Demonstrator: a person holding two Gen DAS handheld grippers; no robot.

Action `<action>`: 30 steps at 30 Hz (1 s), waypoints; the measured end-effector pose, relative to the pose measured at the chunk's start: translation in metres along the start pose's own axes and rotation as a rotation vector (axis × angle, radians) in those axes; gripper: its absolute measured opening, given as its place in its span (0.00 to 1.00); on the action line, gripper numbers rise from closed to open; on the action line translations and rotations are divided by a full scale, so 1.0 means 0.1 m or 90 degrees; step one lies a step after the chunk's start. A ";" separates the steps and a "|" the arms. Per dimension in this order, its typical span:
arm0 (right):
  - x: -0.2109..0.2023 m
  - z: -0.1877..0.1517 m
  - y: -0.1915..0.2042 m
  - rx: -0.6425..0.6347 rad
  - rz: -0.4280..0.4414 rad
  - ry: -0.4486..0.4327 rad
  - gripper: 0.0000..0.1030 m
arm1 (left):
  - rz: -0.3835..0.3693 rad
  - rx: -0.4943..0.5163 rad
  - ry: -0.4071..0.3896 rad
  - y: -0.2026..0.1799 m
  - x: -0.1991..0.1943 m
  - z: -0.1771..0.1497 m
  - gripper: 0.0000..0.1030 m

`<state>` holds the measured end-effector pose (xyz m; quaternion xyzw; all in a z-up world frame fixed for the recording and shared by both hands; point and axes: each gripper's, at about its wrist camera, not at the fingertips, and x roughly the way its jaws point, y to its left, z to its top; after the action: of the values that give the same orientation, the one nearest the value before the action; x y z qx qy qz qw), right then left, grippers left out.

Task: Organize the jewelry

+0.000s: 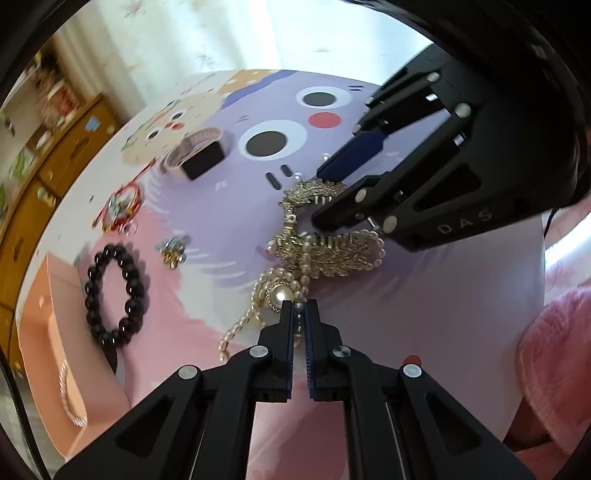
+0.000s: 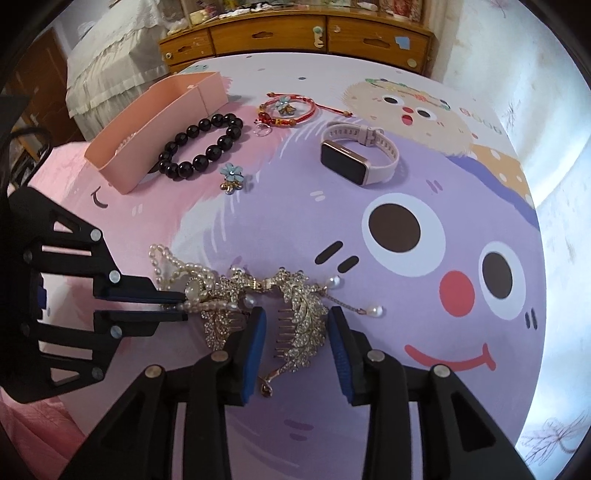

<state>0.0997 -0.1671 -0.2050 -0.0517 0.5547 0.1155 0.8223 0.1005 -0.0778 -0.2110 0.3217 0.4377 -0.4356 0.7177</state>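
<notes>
The left gripper (image 1: pixel 299 306) is clamped tight on a strand of the pearl necklace (image 1: pixel 255 295), its blue pads pinching the beads just beside the big round pearl pendant (image 1: pixel 279 295). The necklace lies in a loose tangle on the counter (image 2: pixel 332 229), which is covered by a cartoon-printed mat, and it is snarled into a pair of gold rhinestone hair combs (image 2: pixel 295 314) joined by small chains with drop pearls.

The right gripper (image 2: pixel 297 317) points steeply down over these combs with its jaws apart, one pad on each side of the leaf-shaped comb; from the right wrist view the pads seem to stand just clear of the metal, though that is hard to judge.

Toward the counter's far left corner, in the right wrist view, sits a pink open box (image 2: pixel 155 125) with what looks like a fine chain inside. Just beside it lies a black bead bracelet (image 2: pixel 201 146), and near that a small blue flower earring (image 2: pixel 231 177). Further toward the far edge is a red cord bracelet (image 2: pixel 288 109) with another blue flower charm, and right of it a pink smart band (image 2: pixel 360 153) resting on its side. A wooden drawer chest (image 2: pixel 295 33) stands behind the counter.
</notes>
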 end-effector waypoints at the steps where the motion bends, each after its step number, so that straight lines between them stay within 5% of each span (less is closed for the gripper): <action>1: 0.00 0.00 0.00 -0.009 -0.010 -0.002 0.26 | -0.003 -0.012 -0.001 0.02 -0.02 0.00 0.03; 25: -0.11 -0.02 0.04 -0.001 -0.038 -0.050 0.24 | -0.029 -0.322 -0.286 0.73 -1.54 0.38 0.03; 30: -0.13 0.07 0.12 -0.012 -0.067 -0.061 0.12 | -0.017 -0.347 -0.332 0.75 -1.81 0.40 0.00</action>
<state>0.0982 -0.1557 -0.1894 -0.0834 0.5103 0.0796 0.8522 0.1397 -0.0176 -0.0241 -0.0087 0.3447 -0.3796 0.8585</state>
